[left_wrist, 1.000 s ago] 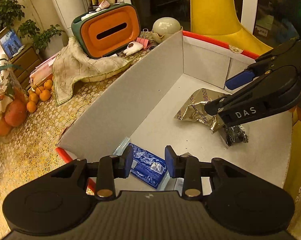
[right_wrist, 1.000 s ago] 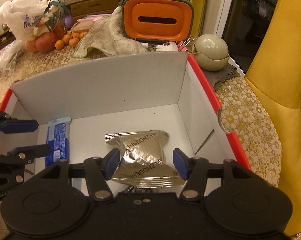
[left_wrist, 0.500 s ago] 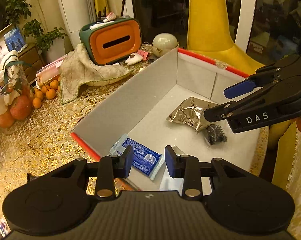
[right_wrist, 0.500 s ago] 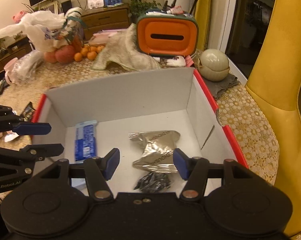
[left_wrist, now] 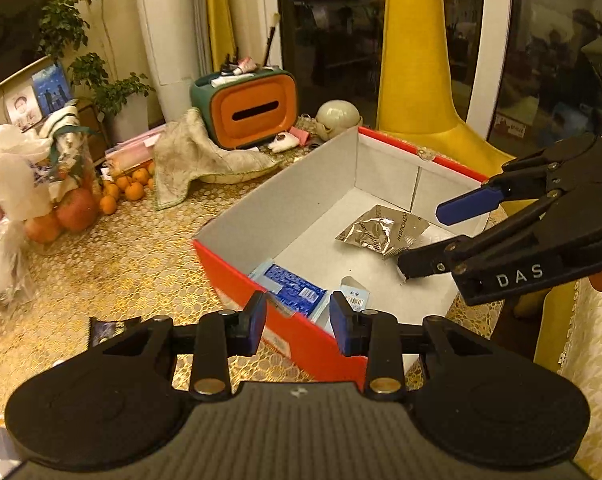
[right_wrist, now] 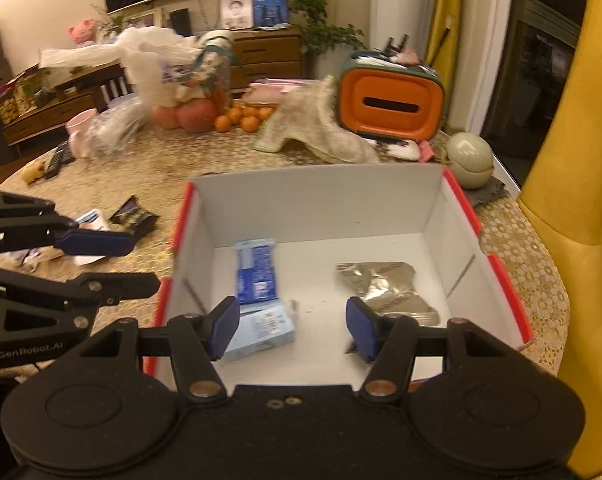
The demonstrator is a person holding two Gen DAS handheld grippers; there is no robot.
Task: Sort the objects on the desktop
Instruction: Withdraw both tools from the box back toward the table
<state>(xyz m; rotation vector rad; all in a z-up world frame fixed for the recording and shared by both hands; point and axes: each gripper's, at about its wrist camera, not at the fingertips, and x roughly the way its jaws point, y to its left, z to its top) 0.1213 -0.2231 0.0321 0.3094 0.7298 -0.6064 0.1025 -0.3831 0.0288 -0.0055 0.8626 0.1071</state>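
Jaws empty on both: left gripper (left_wrist: 297, 322) narrow, right gripper (right_wrist: 288, 326) wide, poised above the box (right_wrist: 321, 196) holding sorted packets; loose wrappers (right_wrist: 135, 214) wait on the table (right_wrist: 149, 168).

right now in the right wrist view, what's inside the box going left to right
blue wrapped bar → silver foil packet, both lying on the floor of the red box. The pale blue small carton sits just in front of the bar and overlaps it, so it is left out of the order.
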